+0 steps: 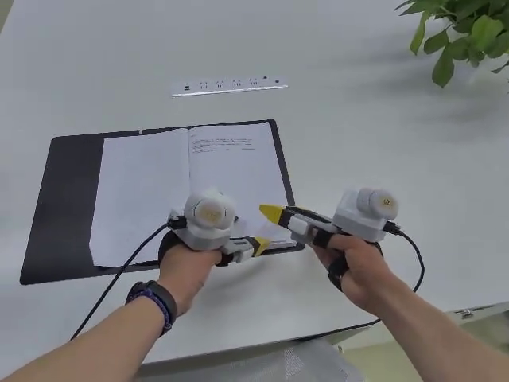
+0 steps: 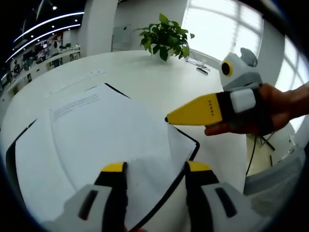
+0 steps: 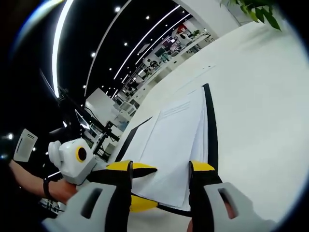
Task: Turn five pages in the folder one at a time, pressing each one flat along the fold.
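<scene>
A black folder lies open on the white table, with a blank white page on its left. The right page carries a few printed lines at its top. My left gripper is at the folder's near right corner. It stands open, and the corner of the paper and the cover's black edge show between its jaws. My right gripper hovers just right of that corner, pointing left over the page edge. Its jaws are apart, with nothing held between them.
A white power strip lies on the table beyond the folder. A leafy green plant stands at the far right corner. Cables trail from both grippers toward the table's near edge. Bare table spreads right of the folder.
</scene>
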Demonstrator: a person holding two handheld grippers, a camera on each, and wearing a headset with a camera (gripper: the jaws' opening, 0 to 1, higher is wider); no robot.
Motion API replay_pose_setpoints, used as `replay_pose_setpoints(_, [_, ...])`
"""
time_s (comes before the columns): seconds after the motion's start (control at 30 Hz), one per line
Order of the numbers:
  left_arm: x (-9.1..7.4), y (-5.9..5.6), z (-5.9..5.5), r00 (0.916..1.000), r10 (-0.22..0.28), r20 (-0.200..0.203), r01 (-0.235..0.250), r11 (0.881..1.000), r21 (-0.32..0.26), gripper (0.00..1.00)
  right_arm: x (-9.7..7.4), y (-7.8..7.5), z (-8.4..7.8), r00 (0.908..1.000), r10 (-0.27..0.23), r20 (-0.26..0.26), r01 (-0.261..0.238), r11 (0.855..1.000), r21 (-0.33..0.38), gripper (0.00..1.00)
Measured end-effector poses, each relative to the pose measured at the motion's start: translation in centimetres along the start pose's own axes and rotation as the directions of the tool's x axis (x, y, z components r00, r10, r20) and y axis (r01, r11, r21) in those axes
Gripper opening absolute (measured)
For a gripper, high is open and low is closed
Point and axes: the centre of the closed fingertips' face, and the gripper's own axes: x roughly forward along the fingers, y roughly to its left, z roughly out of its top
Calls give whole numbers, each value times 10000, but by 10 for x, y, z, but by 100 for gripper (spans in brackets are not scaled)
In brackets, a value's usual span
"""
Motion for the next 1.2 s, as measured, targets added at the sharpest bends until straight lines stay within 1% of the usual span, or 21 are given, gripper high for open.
replay_pose_setpoints(0.1, [-6,0,2,9999,46,91,-45,10000,-80,49,-3,2,0,9998,19,176,-21,9999,98,40])
replay_pose_setpoints(0.13, [-8,0,2,9999,65,120,-65,10000,-28,50,-4,1,0,9997,-17,233,14,9999,120,38])
replay_pose_setpoints(0.2, [-12,1,1,9999,121,83,-122,9999,101,51,-6,-2,-1,9993,-223,308,222,9998,9,34])
replay_pose_setpoints(0.33, [-24,2,3,9996,203,217,-208,9995,242,52,-7,-1,-6,9994,-268,232,269,9996,-9,30])
replay_pose_setpoints(0.4, [-30,5,4,9993,267,270,-275,9993,267,52,-9,-1,-7,9988,-359,326,361,9993,-55,26])
replay_pose_setpoints(0.43, [-33,7,4,9990,334,302,-341,9992,218,52,-9,-1,-6,9985,-395,378,396,9992,-31,23])
replay_pose_setpoints(0.47, [-36,8,4,9986,398,337,-403,9991,152,53,-9,-5,-4,9969,-586,532,572,9980,273,17])
replay_pose_setpoints(0.53, [-42,11,4,9974,567,453,-571,9983,76,53,-11,-4,-1,9954,-532,802,485,9970,598,9])
replay_pose_setpoints(0.63, [-51,13,2,9961,703,528,-706,9975,50,53,-11,-1,0,9958,-461,789,418,9976,555,4])
replay_pose_setpoints(0.77, [-61,17,0,9944,857,621,-862,9963,52,54,-12,5,5,9949,-428,917,385,9981,477,0])
replay_pose_setpoints(0.87, [-69,20,1,9927,964,720,-966,9953,-4,54,-12,8,7,9943,-442,971,402,9982,434,0])
replay_pose_setpoints(0.97, [-78,22,2,9900,1077,912,-1074,9942,-86,55,-12,9,7,9938,-476,1003,435,9981,430,0])
replay_pose_setpoints(1.13, [-89,24,3,9884,1104,1046,-1109,9938,-10,55,-13,11,6,9924,-604,1076,554,9973,485,0])
replay_pose_setpoints(1.2, [-91,23,1,9889,1031,1074,-1035,9946,-18,55,-13,11,5,9919,-676,1075,634,9971,416,0])
